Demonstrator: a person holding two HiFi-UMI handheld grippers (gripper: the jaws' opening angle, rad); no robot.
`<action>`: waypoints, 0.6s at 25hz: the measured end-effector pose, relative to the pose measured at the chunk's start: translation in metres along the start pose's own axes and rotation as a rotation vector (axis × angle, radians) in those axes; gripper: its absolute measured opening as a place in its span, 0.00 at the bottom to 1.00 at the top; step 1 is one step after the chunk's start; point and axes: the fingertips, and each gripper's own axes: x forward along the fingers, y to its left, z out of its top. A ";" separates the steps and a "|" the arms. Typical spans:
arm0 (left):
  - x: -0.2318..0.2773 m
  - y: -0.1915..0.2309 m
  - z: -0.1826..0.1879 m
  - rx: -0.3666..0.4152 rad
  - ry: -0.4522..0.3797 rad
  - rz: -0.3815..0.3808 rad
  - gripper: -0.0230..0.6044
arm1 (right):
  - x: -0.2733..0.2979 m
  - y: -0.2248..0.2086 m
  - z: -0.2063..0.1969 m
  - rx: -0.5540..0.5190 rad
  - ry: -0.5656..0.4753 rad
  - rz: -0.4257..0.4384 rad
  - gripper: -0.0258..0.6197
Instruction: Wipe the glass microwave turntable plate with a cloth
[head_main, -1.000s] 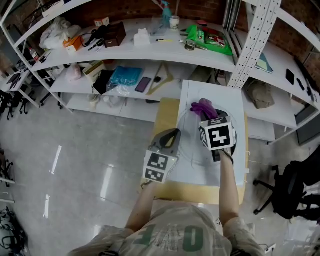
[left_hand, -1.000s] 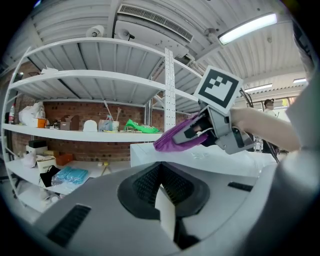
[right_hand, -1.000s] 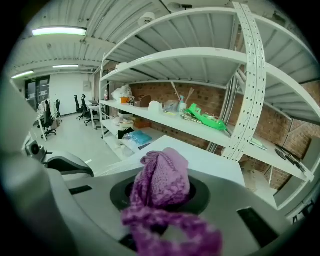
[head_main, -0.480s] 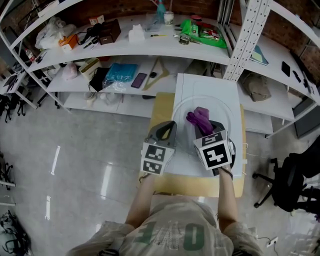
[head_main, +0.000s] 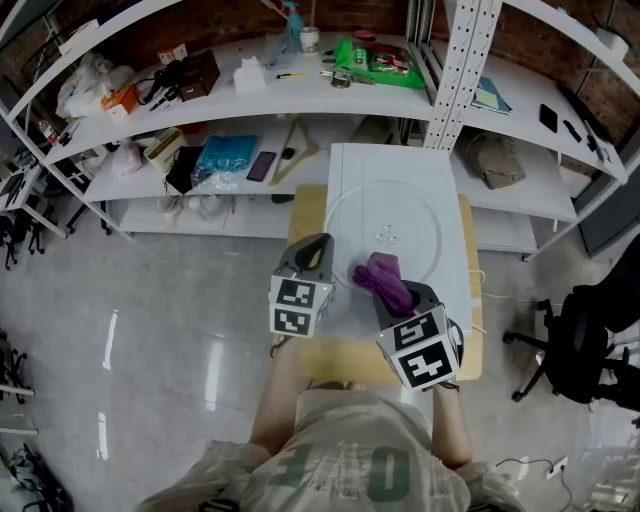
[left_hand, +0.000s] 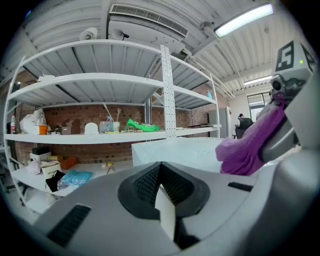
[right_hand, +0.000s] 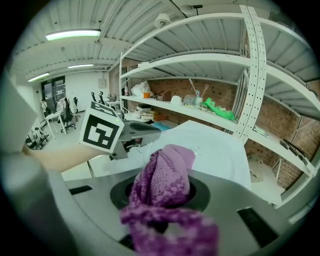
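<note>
The round glass turntable plate lies flat on a white table top in the head view. In the right gripper view the plate shows beyond the jaws. My right gripper is shut on a purple knitted cloth, which rests at the plate's near rim. That cloth bulges out of the jaws in the right gripper view. My left gripper is shut and holds nothing, at the table's left edge beside the plate. The left gripper view shows the cloth to the right.
A wooden board sticks out under the white top. Behind it run cluttered white shelves with a green bag, a teal packet and a phone. A perforated post rises at the back right. An office chair stands to the right.
My right gripper has dragged the purple cloth from the plate's far side back to its near rim. The left gripper stays at the table's left edge.
</note>
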 end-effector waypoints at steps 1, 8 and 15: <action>0.000 0.000 0.000 0.001 0.001 0.001 0.04 | -0.003 0.003 -0.002 -0.001 -0.002 0.005 0.12; 0.001 0.001 0.000 0.005 0.004 0.009 0.04 | -0.012 0.011 -0.003 -0.024 -0.014 0.025 0.12; 0.000 0.002 0.000 -0.010 0.003 0.009 0.04 | 0.001 -0.036 0.035 -0.043 -0.077 -0.058 0.12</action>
